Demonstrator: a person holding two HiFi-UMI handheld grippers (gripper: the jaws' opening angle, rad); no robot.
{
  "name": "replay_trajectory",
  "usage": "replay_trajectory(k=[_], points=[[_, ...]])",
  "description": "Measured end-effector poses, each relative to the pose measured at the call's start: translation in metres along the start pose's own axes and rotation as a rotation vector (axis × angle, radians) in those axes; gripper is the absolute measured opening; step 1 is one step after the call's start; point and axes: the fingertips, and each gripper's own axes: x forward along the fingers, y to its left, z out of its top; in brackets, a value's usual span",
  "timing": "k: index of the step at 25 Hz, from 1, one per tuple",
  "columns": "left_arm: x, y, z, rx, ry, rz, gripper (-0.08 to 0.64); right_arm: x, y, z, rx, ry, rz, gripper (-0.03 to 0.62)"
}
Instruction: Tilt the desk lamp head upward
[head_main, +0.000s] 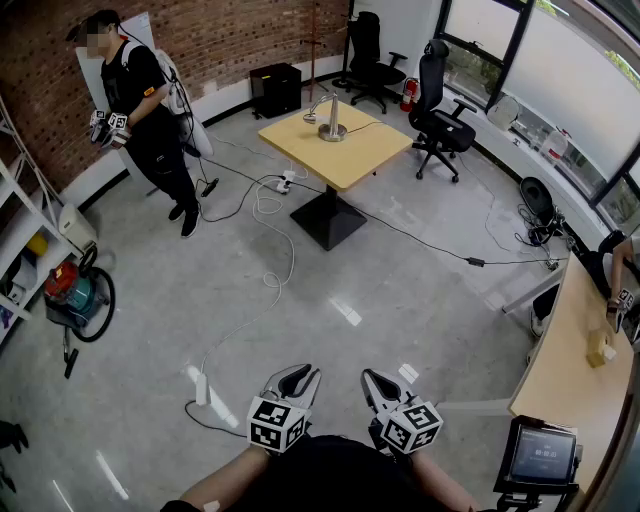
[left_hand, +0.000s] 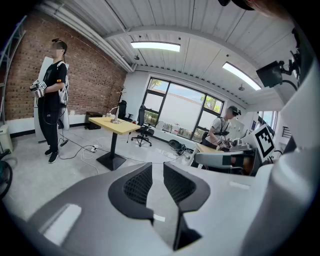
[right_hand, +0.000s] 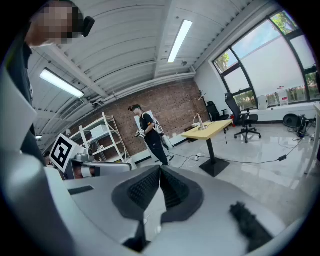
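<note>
— Two grippers: what state are they in?
— My left gripper (left_hand: 157, 166) has a narrow gap between its jaws with nothing in it. My right gripper (right_hand: 160, 170) has its jaws pressed together, and it is empty too.
— And the desk lamp (head_main: 329, 118)?
— It's well apart from both grippers, on the yellow table (head_main: 365, 160). Its stem stands upright, and its head reaches leftward in the head view.

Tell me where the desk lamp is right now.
In the head view the desk lamp stands on the yellow table at upper centre, far across the floor, with the black office chair to the table's right.
</note>
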Motion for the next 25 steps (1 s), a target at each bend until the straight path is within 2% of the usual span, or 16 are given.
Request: replay_trajectory(k=[6, 12, 15, 19, 25], points=[[0.013, 0.099, 0.052, 0.01, -0.026, -0.031, 0.075, 0.102, 0.01, 0.036, 0.001, -0.008, -0.057, 0.005], [0.029, 0.171, 0.07, -0.022, -0.002, -0.052, 0.075, 0.173, 0.016, 0.057, 0.007, 0.017, -0.087, 0.005], [0.042, 0.194, 0.079, -0.038, 0.008, -0.054, 0.075, 0.193, 0.01, 0.063, 0.004, 0.038, -0.099, 0.005], [0.071, 0.204, 0.089, -0.042, 0.016, -0.06, 0.076, 0.211, -0.016, 0.069, 0.02, 0.052, -0.11, 0.005], [0.115, 0.24, 0.114, -0.046, 0.03, -0.011, 0.075, 0.27, -0.053, 0.086, 0.049, 0.07, -0.054, 0.005]])
